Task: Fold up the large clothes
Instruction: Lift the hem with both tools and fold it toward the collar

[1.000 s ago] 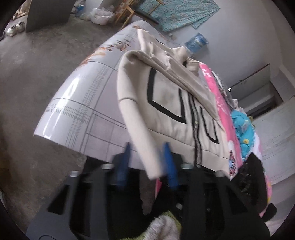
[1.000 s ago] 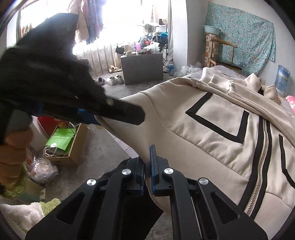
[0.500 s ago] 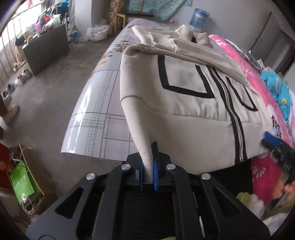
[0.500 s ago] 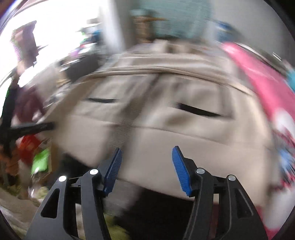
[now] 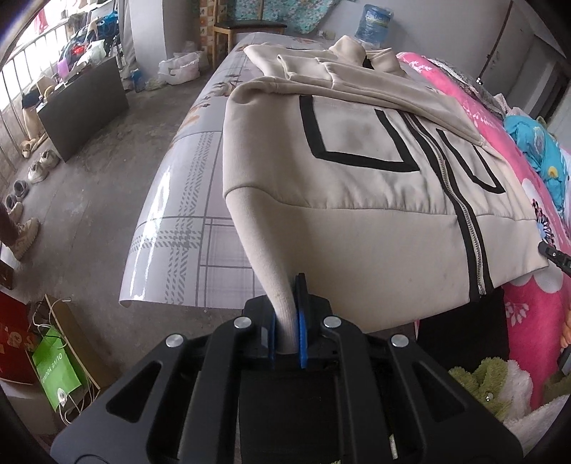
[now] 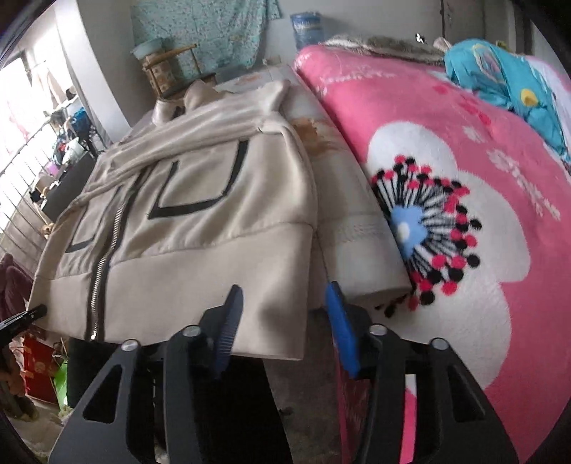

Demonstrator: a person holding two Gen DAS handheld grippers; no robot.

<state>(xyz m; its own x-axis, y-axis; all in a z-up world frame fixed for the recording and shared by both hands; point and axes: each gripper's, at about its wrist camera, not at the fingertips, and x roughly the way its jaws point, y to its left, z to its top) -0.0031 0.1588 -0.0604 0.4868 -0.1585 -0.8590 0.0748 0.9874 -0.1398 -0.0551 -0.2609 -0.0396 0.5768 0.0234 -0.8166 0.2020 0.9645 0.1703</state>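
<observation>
A beige zip jacket (image 5: 357, 185) with black stripes lies front up on a table (image 5: 185, 214), hem toward me and overhanging the near edge. One sleeve lies folded across its chest. My left gripper (image 5: 285, 321) is shut on the cuff of the other sleeve (image 5: 264, 257), which stretches from the jacket's left shoulder to the jaws. My right gripper (image 6: 282, 321) is open and empty, hovering at the jacket's (image 6: 185, 228) right hem corner. The right gripper's tip shows at the right edge of the left wrist view (image 5: 556, 255).
A pink flowered blanket (image 6: 464, 178) covers the bed right of the table, with a blue garment (image 6: 506, 78) on it. The floor to the left holds a dark cabinet (image 5: 82, 107), shoes (image 5: 39, 167) and a green bag (image 5: 57, 371). A water jug (image 5: 373, 23) stands behind.
My left gripper closed on the sleeve cuff and pulled it toward me. My right gripper opened and swung from the jacket's left side to its right hem corner.
</observation>
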